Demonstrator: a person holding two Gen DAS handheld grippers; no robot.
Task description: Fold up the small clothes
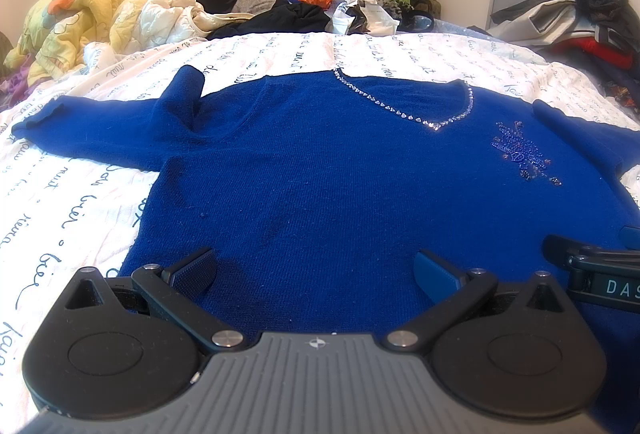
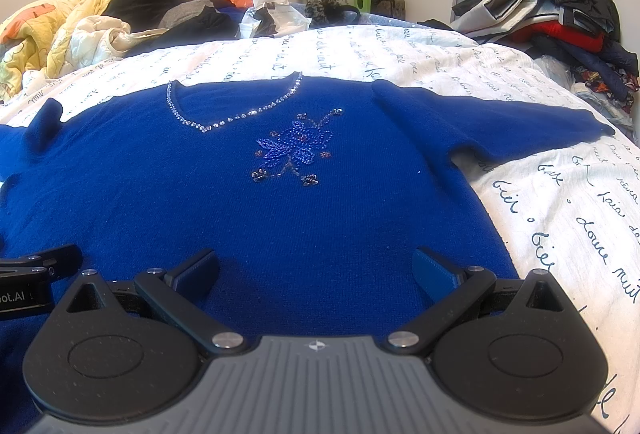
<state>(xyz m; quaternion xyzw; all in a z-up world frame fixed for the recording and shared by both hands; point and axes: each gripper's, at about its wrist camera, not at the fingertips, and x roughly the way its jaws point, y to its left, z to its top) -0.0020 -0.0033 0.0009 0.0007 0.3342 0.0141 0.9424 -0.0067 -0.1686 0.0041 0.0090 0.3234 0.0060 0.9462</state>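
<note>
Far to the left of my left gripper point(image 1: 316, 268), one sleeve point(image 1: 76, 130) of the blue sweater point(image 1: 320, 174) stretches out flat over the white bed sheet with blue handwriting point(image 1: 60, 218). Near the shoulder a part of the knit stands up in a small fold point(image 1: 182, 94). My left gripper has its fingers spread wide and holds nothing — it is low over the bottom hem, with the body of the sweater straight ahead of it. Ahead and a little to the right I see the V neckline with a row of shiny stones point(image 1: 404, 110).

Just to the right is my right gripper point(image 2: 316, 268), also opened wide and empty, over the hem near the right edge of the sweater. Straight ahead of it lies the beaded flower decoration point(image 2: 296, 150) on the chest. Further right, the other sleeve point(image 2: 500, 130) lies flat on the sheet. Far ahead of both grippers — behind the sweater — there is a heap of bedding and clothes point(image 1: 168, 10), and another clothes pile point(image 2: 560, 18) at the far right.
</note>
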